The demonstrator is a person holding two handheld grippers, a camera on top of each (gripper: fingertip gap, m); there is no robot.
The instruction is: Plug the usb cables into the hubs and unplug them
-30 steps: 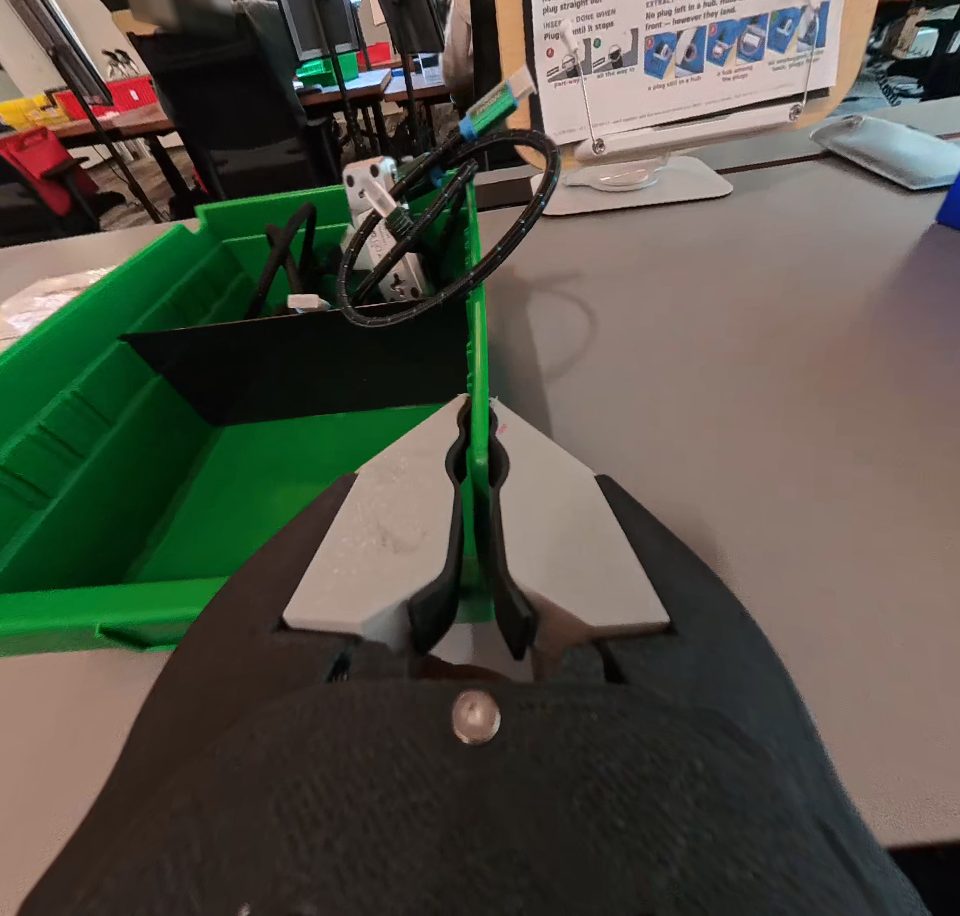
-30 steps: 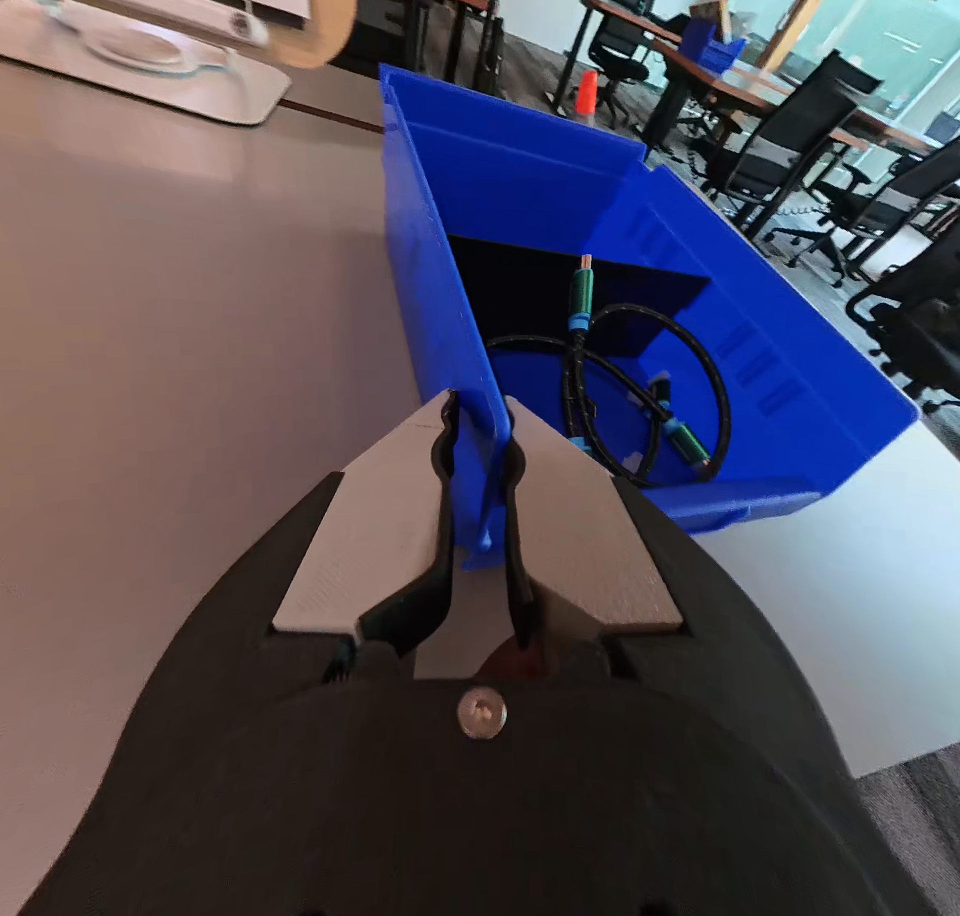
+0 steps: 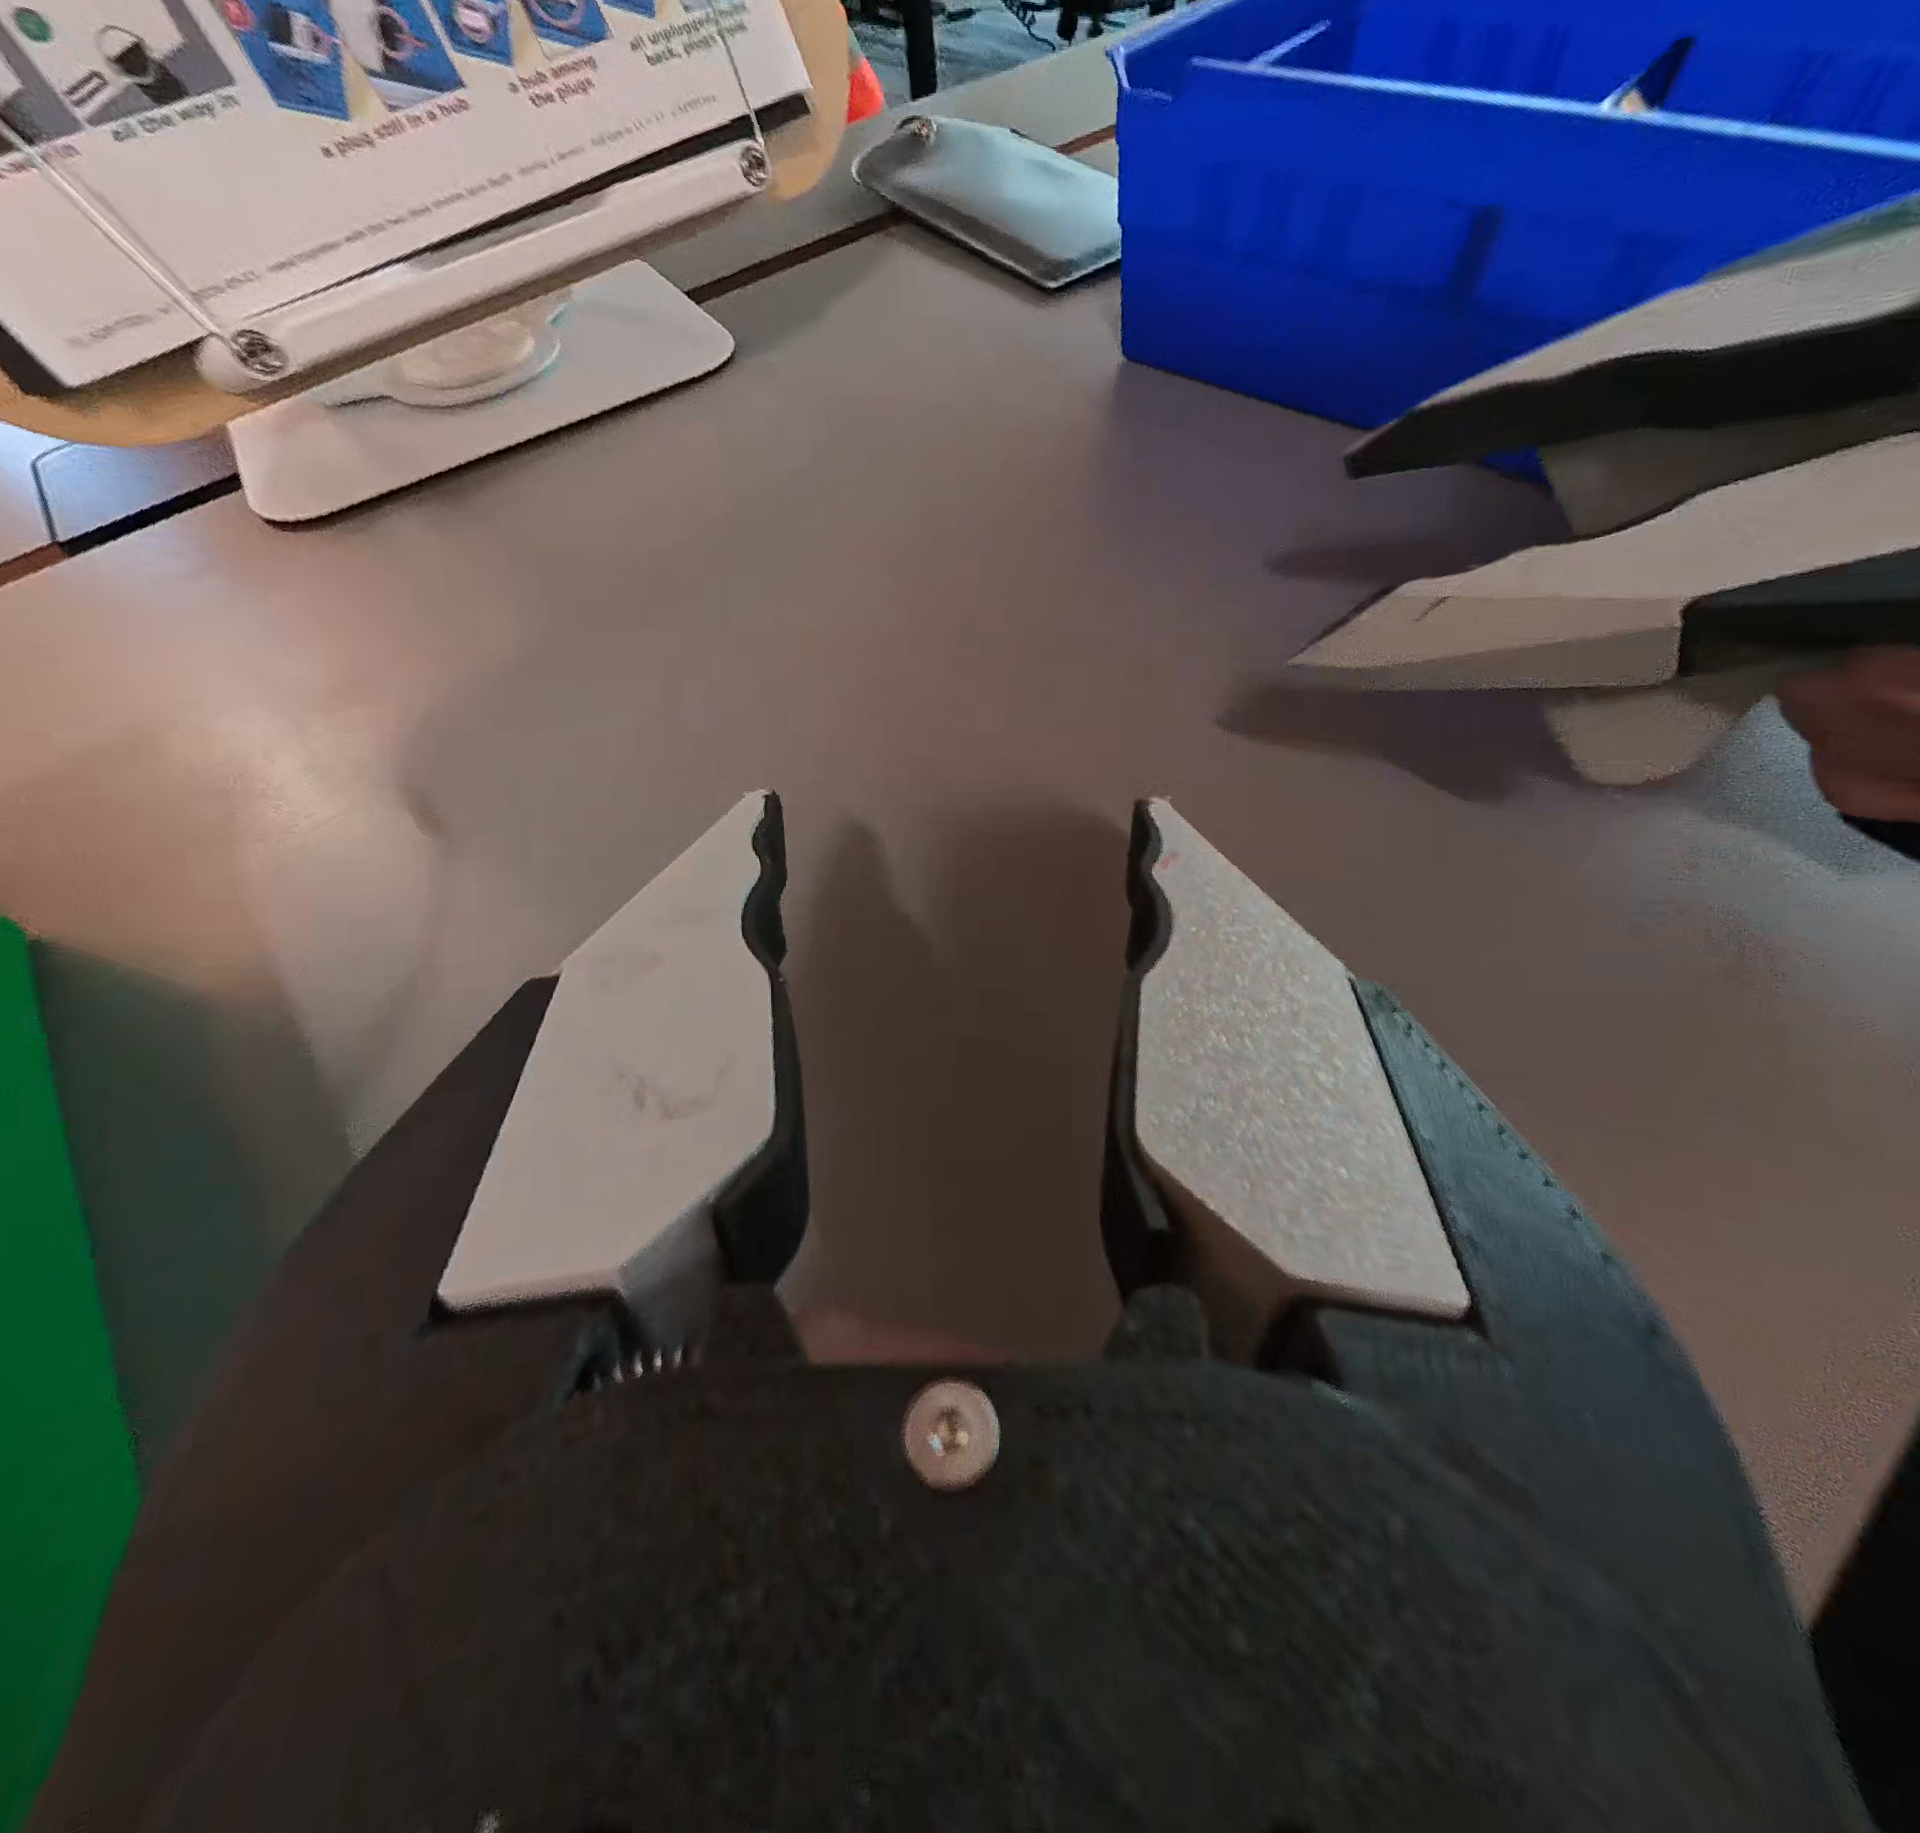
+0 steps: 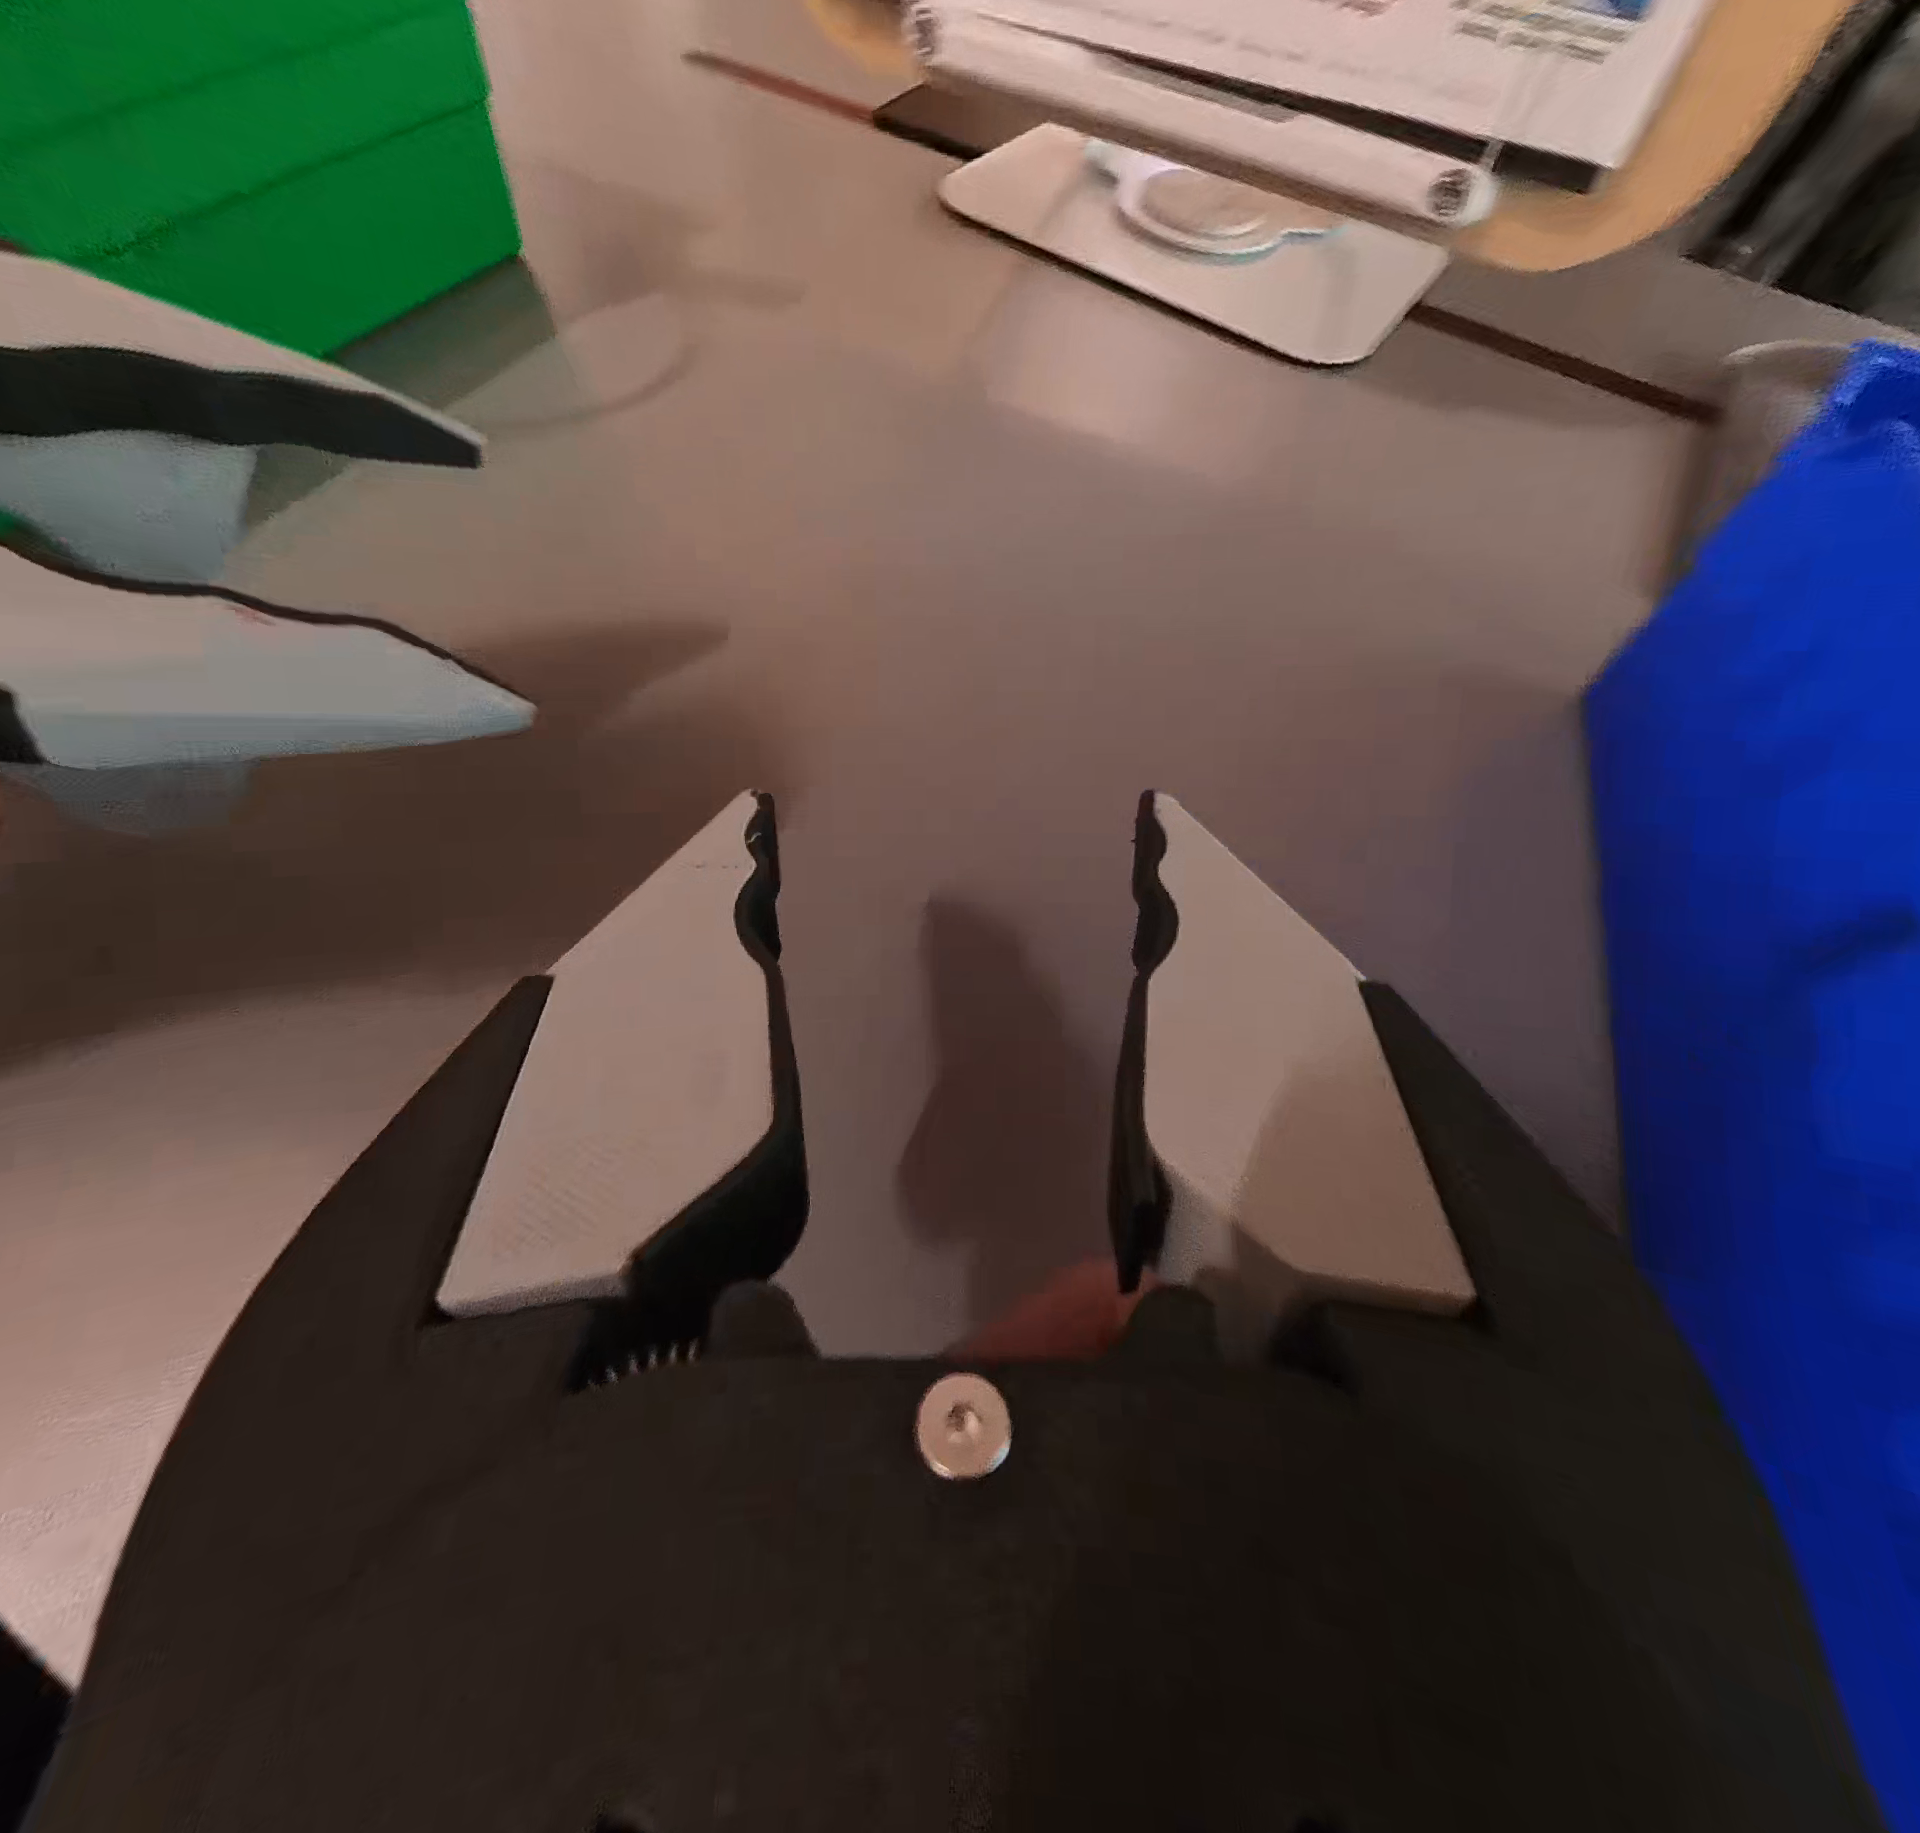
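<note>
Left gripper point(image 3: 956, 817) is spread wide and empty over the bare grey table point(image 3: 935, 557); right gripper point(image 4: 954, 812) is likewise spread with nothing between its fingers. One blue bin point(image 3: 1455, 204) fills the left view's upper right, long side running across frame. One green bin point(image 4: 239, 100) sits upper left in the right view, one instruction sheet stand point(image 4: 1195, 214) top centre.

Ahead of me a white printed instruction sheet point(image 3: 395, 121) with small blue pictures and captions stands clipped to a rounded wooden board point(image 3: 810, 48) on a white stand point(image 3: 488, 381).
</note>
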